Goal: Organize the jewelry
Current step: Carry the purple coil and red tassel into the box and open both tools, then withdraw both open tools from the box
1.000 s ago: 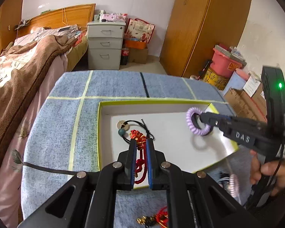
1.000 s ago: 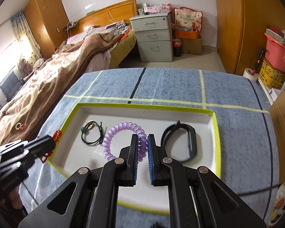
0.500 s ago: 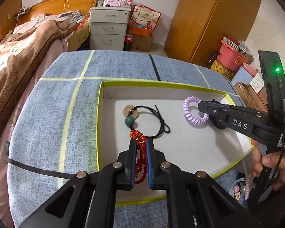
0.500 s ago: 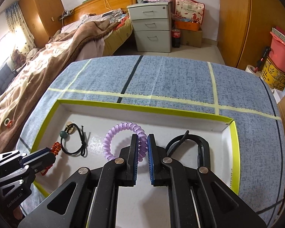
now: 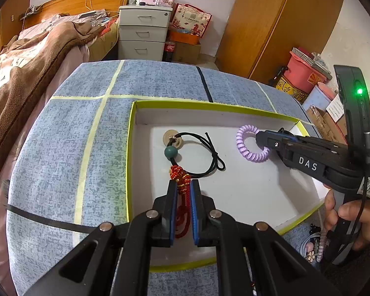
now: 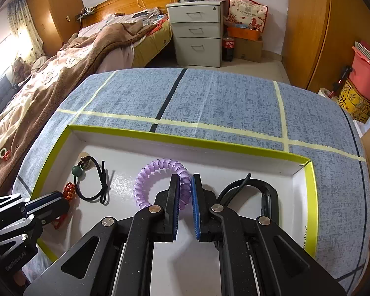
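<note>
A white tray with a yellow-green rim point(image 5: 132, 133) point(image 6: 180, 138) lies on the blue table. My left gripper point(image 5: 183, 190) is shut on a red knotted cord bracelet point(image 5: 179, 176), low over the tray's left part; it shows in the right wrist view point(image 6: 70, 191) too. My right gripper point(image 6: 184, 185) is shut on a purple spiral hair tie point(image 6: 157, 170) point(image 5: 246, 145) over the tray's middle. A black cord bracelet with a green bead point(image 5: 171, 151) point(image 6: 77, 171) and a black wristband point(image 6: 266, 194) lie in the tray.
More jewelry point(image 5: 313, 249) lies on the table by the tray's near right corner. A bed with a brown blanket point(image 6: 61, 74) borders the table on the left. A grey drawer unit point(image 5: 143, 34) and a wooden wardrobe point(image 5: 278, 24) stand behind.
Both grippers have moved forward and down over the tray with their pieces. The red bracelet and the purple hair tie now sit lower, near the tray floor.
</note>
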`<state>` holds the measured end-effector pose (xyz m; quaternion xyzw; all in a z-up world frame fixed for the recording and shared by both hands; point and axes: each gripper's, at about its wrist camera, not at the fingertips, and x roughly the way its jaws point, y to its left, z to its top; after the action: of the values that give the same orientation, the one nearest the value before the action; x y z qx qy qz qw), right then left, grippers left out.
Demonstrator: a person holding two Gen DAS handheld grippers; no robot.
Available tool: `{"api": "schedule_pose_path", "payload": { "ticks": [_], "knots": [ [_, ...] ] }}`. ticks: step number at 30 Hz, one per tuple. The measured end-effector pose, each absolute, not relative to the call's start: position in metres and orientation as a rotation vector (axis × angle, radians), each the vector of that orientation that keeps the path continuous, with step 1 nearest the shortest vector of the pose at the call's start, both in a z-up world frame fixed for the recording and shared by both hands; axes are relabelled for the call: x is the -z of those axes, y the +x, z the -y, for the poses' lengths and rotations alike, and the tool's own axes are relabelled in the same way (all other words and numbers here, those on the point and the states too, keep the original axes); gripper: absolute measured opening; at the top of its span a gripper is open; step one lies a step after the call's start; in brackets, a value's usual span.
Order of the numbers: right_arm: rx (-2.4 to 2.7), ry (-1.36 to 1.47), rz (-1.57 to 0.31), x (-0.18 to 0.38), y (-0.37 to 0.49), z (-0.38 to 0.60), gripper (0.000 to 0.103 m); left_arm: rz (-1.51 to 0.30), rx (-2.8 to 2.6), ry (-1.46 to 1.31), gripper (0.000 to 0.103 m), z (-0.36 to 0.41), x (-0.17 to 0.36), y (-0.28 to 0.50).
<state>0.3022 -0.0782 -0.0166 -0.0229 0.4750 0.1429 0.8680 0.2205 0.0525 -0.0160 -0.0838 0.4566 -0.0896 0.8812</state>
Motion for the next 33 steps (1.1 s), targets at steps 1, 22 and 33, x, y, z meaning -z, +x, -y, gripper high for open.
{"api": "schedule_pose_path", "payload": {
  "ticks": [1, 22, 33],
  "knots": [
    [-0.299, -0.051, -0.996, 0.017, 0.303, 0.077, 0.010, -0.953, 0.187, -0.177, 0.011, -0.052, 0.016, 0.220],
    [-0.321, -0.013, -0.941, 0.001, 0.289, 0.082, 0.043, -0.929, 0.204, -0.202, 0.042, -0.055, 0.003, 0.210],
    [-0.342, 0.004, -0.865, -0.030, 0.235, 0.090, 0.043, -0.837, 0.182, -0.177, 0.048, -0.060, -0.024, 0.158]
  ]
}}
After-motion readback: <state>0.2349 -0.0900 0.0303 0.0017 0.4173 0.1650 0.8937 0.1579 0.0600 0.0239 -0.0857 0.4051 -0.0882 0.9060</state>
